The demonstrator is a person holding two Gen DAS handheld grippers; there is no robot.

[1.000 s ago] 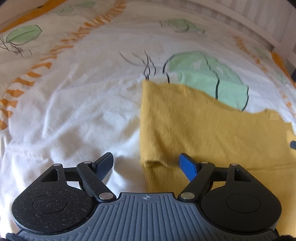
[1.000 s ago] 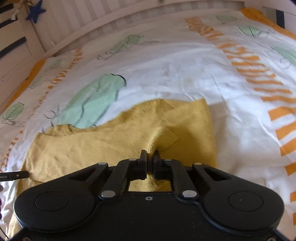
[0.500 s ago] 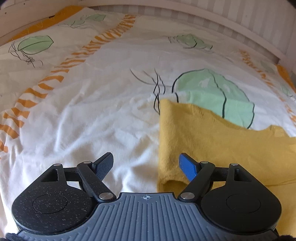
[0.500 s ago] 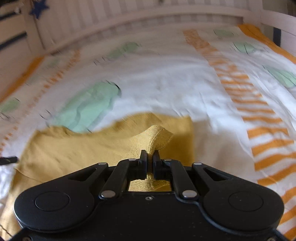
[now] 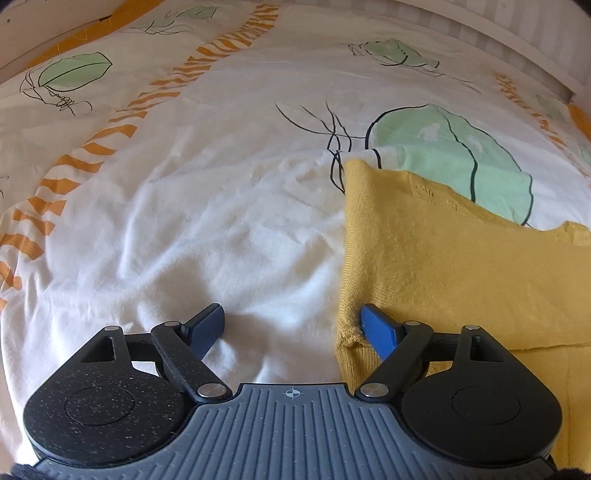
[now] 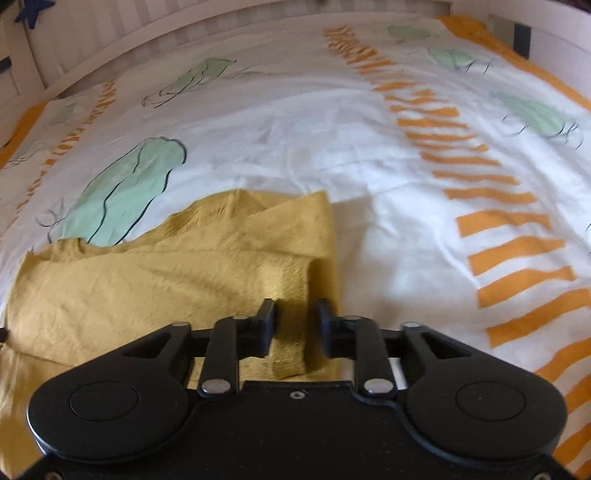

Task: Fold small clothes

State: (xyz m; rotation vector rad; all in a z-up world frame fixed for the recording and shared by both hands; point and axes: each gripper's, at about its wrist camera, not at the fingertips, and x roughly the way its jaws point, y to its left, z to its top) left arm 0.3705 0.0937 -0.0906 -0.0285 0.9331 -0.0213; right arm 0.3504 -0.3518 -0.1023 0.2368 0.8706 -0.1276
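A child's bedroom at home, to judge by the bed (image 6: 332,147) spread with a white cover printed with green leaves and orange stripes, white slatted rails (image 6: 110,29) around it, and a blue star (image 6: 35,13) hanging there.

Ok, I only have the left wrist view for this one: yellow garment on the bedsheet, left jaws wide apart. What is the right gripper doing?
Observer: The right gripper hangs over the near right corner of the yellow garment. Its jaws have just been opening and stand parted.
Operator: Anything between them?
Observer: A folded flap of the garment lies in the gap, but the pads do not clamp it.
Operator: And what lies past the garment on that side?
Observer: The bedsheet, printed there with a band of orange stripes.
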